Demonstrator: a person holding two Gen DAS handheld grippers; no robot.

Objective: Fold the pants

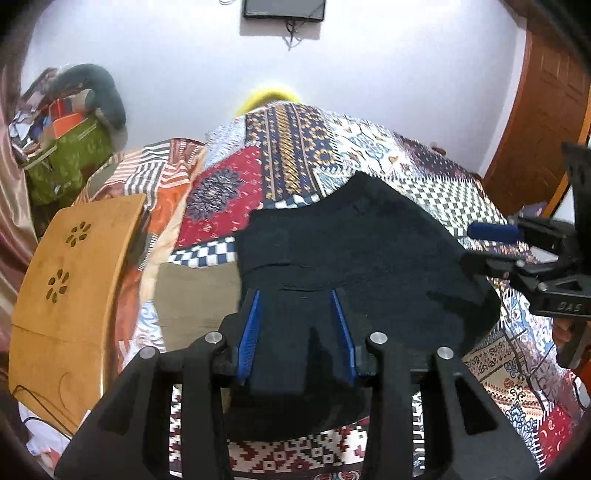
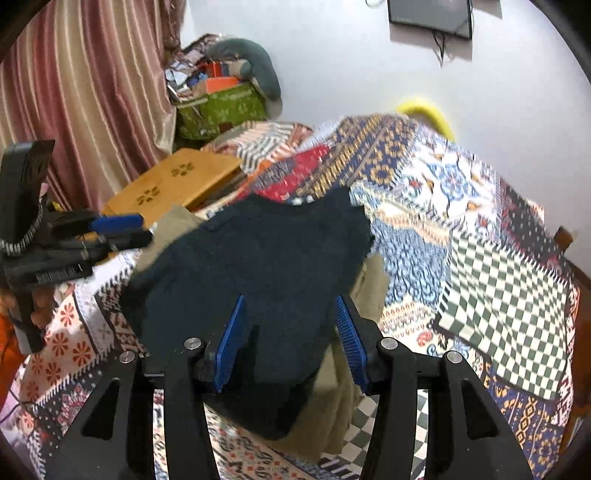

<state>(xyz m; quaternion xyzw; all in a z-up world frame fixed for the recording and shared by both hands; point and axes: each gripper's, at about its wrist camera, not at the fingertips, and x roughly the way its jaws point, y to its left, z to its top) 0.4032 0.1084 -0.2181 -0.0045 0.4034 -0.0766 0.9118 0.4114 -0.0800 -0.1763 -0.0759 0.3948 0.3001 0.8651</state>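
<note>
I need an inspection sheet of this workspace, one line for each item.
Surface: patchwork bedcover.
Job's things: dark pants, on top of a tan garment.
Clutter: wooden lap table; green bag stuffed with things.
Tongs: left tongs and right tongs open, pants fabric between the pads.
Cables: cord under the wall screen.
Surroundings: white wall, curtain, wooden door.

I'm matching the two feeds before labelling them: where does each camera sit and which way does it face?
Left wrist: on the left gripper, facing down over the dark pants on the patchwork bedspread; the right gripper shows at right.
Right wrist: on the right gripper, facing the same pants; the left gripper shows at left.
Shared: pants, bedspread, wooden lap table, wall screen.
</note>
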